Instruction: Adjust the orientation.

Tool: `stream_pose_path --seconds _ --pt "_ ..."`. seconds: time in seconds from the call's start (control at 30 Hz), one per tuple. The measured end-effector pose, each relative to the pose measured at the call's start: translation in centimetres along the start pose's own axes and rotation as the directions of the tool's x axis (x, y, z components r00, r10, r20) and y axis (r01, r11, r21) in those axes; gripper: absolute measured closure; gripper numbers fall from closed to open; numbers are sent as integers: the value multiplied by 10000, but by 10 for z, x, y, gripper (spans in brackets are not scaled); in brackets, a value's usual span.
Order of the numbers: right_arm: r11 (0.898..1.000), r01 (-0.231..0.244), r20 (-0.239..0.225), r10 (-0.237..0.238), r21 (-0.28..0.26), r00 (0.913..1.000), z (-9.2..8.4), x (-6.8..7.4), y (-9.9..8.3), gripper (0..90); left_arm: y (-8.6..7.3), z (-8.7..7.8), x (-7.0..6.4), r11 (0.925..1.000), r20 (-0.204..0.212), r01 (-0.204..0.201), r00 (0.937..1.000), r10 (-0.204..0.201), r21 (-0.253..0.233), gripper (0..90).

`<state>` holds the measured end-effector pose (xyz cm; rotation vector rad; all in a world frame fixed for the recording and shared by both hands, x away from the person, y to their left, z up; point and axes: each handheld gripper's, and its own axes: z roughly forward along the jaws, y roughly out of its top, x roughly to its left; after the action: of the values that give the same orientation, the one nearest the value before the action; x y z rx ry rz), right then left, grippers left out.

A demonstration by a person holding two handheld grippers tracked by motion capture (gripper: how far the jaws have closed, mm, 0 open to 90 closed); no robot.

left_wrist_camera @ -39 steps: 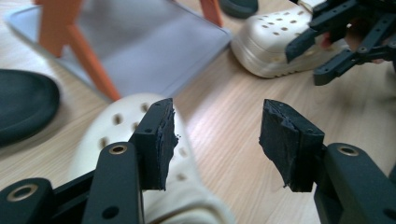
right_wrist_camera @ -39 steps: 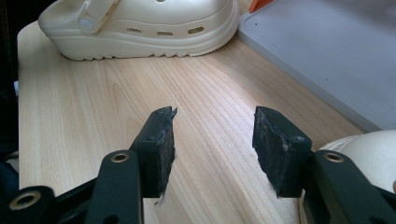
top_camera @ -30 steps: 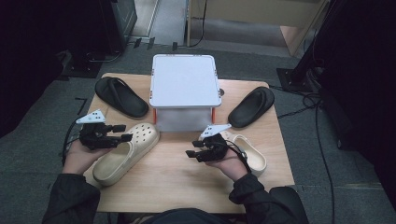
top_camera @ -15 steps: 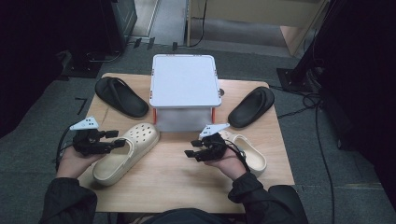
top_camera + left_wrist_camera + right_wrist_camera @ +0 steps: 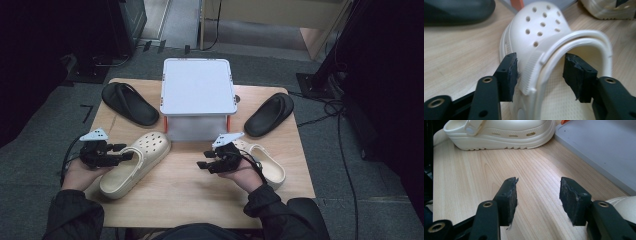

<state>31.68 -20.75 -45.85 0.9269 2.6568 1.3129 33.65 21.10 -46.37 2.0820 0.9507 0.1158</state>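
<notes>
Two cream clogs lie on the wooden table. The left clog (image 5: 134, 164) (image 5: 541, 27) points toward the grey box. My left gripper (image 5: 122, 151) (image 5: 541, 75) is open at its heel end, and its pads (image 5: 509, 73) straddle the clog's side wall and raised heel strap without squeezing them. The right clog (image 5: 265, 162) lies under and beside the person's right hand. My right gripper (image 5: 204, 160) (image 5: 537, 200) is open over bare wood with nothing between its jaws, pointing left toward the left clog (image 5: 499, 131).
A grey lidded box (image 5: 198, 97) (image 5: 599, 147) with orange corners stands at the middle back. One black slipper (image 5: 129, 102) lies at the back left, another (image 5: 270, 114) at the back right. The table (image 5: 200, 200) ends close behind both hands.
My left gripper has drawn back to the left along the left clog, from its middle to its heel end. The right gripper and both clogs have stayed put.
</notes>
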Motion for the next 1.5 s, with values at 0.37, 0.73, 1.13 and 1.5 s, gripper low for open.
stream_pose_path --seconds 0.37,0.73,1.13,1.5 --pt "9999 11 3 -11 125 10000 5 1 0 483 0 0 2 9989 -569 -369 9978 352 -289 663" --pt "10000 -53 42 53 15 10000 2 -1 0 484 6 -8 -5 9980 -562 -261 9982 228 -581 761" --pt "10000 -55 92 54 13 9999 2 -2 -1 486 27 -1 -34 9953 -293 -701 9972 683 -671 761" --pt "9998 -178 285 176 67 9994 -3 -2 -3 487 54 21 -49 9900 -343 -1052 9942 1024 -939 760"
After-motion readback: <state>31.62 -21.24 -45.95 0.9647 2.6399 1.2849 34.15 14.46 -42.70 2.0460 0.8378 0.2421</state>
